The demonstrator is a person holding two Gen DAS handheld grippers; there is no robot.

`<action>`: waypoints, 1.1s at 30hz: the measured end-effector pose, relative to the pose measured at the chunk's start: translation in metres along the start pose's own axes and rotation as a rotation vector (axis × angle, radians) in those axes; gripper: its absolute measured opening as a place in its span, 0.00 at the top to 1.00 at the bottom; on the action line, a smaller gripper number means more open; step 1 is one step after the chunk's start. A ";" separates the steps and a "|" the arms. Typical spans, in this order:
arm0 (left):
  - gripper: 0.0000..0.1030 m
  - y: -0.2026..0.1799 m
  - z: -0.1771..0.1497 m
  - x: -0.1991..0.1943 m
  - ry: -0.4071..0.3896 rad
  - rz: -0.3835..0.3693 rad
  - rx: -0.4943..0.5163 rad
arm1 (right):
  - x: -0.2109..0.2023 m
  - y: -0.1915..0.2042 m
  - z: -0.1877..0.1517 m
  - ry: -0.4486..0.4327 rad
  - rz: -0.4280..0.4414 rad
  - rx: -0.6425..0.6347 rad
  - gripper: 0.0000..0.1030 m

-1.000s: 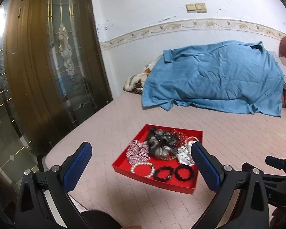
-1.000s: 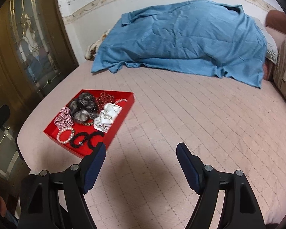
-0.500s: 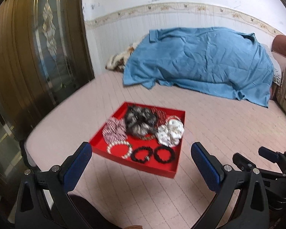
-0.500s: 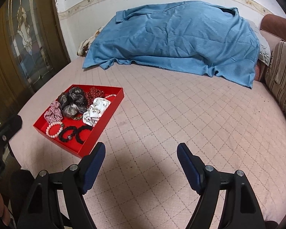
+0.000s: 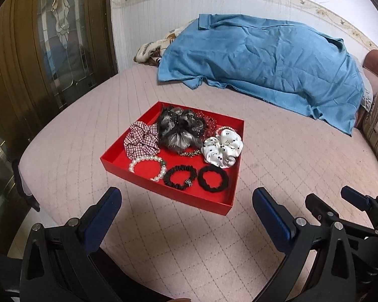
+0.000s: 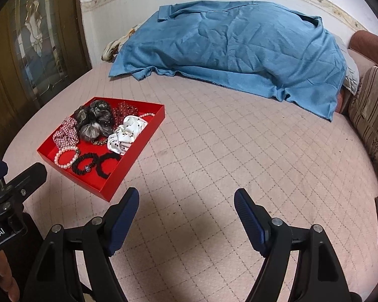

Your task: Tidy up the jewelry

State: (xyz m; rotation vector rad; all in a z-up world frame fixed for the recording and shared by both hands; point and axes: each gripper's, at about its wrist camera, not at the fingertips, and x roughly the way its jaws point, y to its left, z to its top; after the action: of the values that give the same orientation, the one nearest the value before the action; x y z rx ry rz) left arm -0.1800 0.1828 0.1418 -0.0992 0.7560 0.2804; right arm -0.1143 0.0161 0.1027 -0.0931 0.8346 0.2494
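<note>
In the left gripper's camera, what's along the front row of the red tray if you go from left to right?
Pearl bracelet → thin black ruffled hair tie with a small bead → thick black hair tie. All three lie flat along the near wall of the red tray.

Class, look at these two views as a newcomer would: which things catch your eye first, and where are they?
The red tray of scrunchies and bracelets stands out on the pink quilted bed, just ahead of the open left tongs. Behind it, a blue blanket lies heaped against the wall.
</note>
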 end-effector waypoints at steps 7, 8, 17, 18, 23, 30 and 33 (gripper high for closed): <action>0.00 -0.002 -0.001 0.001 0.008 0.005 0.006 | 0.001 0.006 -0.004 0.003 -0.002 -0.025 0.20; 0.00 -0.003 -0.002 0.001 0.009 0.007 0.008 | 0.001 0.005 -0.004 0.002 -0.004 -0.025 0.20; 0.00 -0.010 -0.004 0.003 0.025 0.005 0.033 | 0.002 0.005 -0.005 0.005 -0.013 -0.025 0.20; 0.00 -0.010 -0.004 0.004 0.028 0.003 0.034 | 0.003 0.004 -0.005 0.007 -0.014 -0.026 0.20; 0.00 -0.009 -0.005 0.007 0.045 -0.013 0.026 | 0.002 0.006 -0.006 0.000 -0.034 -0.033 0.20; 0.00 -0.007 -0.008 0.013 0.079 -0.034 0.009 | 0.002 0.004 -0.007 -0.002 -0.052 -0.031 0.19; 0.00 -0.007 -0.008 0.013 0.080 -0.035 0.009 | 0.003 0.005 -0.008 0.006 -0.052 -0.034 0.19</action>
State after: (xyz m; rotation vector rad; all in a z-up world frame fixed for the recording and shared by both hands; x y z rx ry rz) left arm -0.1743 0.1779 0.1267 -0.1156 0.8341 0.2408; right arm -0.1194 0.0198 0.0948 -0.1470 0.8329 0.2144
